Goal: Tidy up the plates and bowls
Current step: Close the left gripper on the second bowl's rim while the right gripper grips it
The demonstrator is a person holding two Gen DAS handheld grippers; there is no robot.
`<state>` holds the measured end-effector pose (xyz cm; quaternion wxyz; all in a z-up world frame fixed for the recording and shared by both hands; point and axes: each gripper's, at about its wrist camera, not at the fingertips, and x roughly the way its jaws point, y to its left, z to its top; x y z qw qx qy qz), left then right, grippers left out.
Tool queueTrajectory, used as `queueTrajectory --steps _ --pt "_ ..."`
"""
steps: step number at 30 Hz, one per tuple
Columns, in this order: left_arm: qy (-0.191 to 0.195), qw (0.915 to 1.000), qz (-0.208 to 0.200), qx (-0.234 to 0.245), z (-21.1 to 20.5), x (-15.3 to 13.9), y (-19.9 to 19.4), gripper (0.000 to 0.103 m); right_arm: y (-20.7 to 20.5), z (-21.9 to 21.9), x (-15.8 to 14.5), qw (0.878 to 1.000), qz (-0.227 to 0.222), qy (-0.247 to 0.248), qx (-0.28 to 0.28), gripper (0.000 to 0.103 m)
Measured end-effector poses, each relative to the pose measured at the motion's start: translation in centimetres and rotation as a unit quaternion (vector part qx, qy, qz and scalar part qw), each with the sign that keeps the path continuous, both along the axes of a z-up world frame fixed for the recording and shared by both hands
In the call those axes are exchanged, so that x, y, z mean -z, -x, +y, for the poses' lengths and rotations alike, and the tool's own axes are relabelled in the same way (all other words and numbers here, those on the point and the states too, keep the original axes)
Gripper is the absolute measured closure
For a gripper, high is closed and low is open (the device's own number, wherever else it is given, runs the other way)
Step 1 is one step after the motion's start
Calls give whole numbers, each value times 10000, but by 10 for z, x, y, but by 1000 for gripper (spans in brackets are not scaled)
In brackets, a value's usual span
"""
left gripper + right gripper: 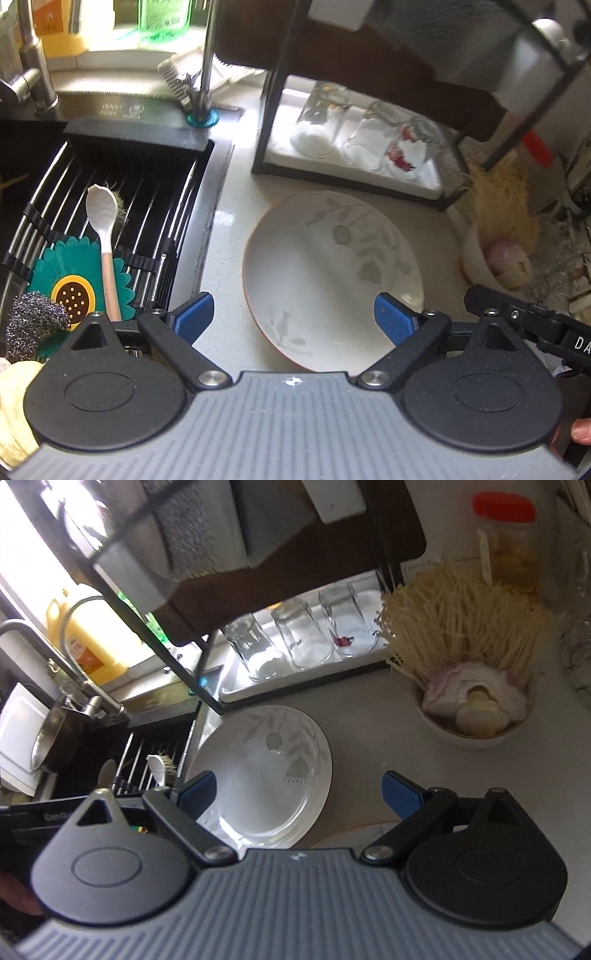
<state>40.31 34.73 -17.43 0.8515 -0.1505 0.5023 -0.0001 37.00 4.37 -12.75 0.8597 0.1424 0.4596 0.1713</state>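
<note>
Pale countertop (369,738) under stacked plates (266,775)

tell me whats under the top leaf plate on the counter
In the right wrist view more plate rims show stacked under the top plate; their faces and count are covered.

The near rim of the leaf-patterned plate (332,273) is hidden behind the left gripper's body. In the right wrist view, the stack of plates (266,768) loses its near edge the same way. The rack (424,55) above the glasses (299,638) is blurred and cut off at the top.
</note>
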Motion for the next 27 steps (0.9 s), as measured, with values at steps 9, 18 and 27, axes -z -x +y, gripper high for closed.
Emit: queueTrajectory --steps 9,18,27 --pt "65 9996 271 -63 17 34 -27 9 -27 18 31 9988 395 11 -272 27" --pt "364 9985 409 -52 25 52 -41 20 -43 24 52 9977 591 197 -261 49" --pt "554 9972 497 -33 29 65 -56 33 -54 27 65 9958 840 174 -326 62"
